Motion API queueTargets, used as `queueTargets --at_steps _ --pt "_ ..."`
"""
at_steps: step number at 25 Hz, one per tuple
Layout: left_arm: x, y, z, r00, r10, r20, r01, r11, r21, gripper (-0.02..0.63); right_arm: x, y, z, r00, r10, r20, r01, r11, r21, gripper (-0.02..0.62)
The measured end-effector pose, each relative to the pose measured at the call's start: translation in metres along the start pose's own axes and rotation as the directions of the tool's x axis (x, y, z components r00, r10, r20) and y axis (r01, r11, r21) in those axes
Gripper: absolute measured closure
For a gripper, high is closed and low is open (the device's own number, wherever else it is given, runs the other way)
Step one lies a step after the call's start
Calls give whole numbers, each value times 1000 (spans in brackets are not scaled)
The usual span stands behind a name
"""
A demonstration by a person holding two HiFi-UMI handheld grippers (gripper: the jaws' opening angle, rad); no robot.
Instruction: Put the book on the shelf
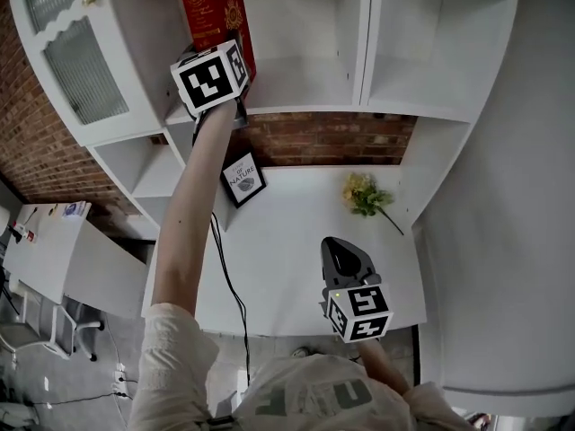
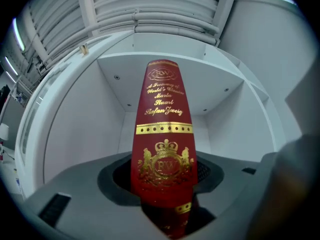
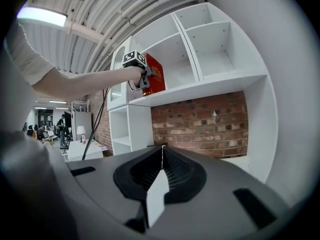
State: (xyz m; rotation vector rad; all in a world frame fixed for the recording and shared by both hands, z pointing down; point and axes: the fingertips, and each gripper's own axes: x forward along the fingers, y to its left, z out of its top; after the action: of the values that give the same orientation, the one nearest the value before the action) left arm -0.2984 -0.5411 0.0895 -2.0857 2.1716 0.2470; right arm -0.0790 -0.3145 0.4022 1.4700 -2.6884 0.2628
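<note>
Head view: the left tool is held high, up at the white wooden shelf. It is clamped on the red hardback book with gold print. The book stands upright at the front of an open box of the shelf, next to the door with ribbed glass. Under the shelf is a red brick wall, and below that a white desk. On the desk a small black picture frame leans at the back, and a bunch of yellow flowers lies well apart from it to the right. The right tool hangs low over the desk, with nothing in it.

Left gripper view: the left tool has its jaws pressed on the two sides of the book, low down. The book's spine points straight up into the shelf box.

Right gripper view: the right tool has its jaws shut together on nothing. Far off, a bare arm reaches up with the left tool, and the book is just above the shelf board. I cannot tell if the book touches the board.
</note>
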Motion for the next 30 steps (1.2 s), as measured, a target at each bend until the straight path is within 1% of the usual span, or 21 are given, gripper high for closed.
queueTargets --at_steps 3,7,10,15,17,20,24,26,30 --pt "18 -2 -5 1000 1 1 -1 1000 11 360 0 -6 -6 999 -28 -15 28 1000 -5 578" --pt "44 -5 -8 1000 -29 12 28 999 20 360 -3 -17 -8 997 -79 -27 79 997 -2 578" --pt "56 -3 -12 1000 -19 4 19 1000 14 360 -7 -26 -9 993 -116 -34 116 993 -7 578" --pt "68 -3 -13 1000 0 1 0 1000 26 360 -12 -38 -8 986 -161 -30 162 987 0 578" --pt "72 -3 -15 1000 6 -6 -6 1000 24 360 -12 -39 -5 986 -168 -22 168 986 -4 578" --pt "71 0 -17 999 34 -20 -34 999 25 360 -11 -37 -3 985 -170 -13 170 985 -10 578" --pt "74 -2 -16 999 45 2 -45 998 55 360 -12 -38 -7 983 -182 -24 181 983 -8 578" --pt "76 -3 -16 999 47 1 -47 996 69 360 -12 -37 -8 983 -181 -24 181 983 -9 580" --pt "74 -5 -15 999 51 5 -51 996 69 351 -15 -34 -6 987 -161 -22 161 987 13 578"
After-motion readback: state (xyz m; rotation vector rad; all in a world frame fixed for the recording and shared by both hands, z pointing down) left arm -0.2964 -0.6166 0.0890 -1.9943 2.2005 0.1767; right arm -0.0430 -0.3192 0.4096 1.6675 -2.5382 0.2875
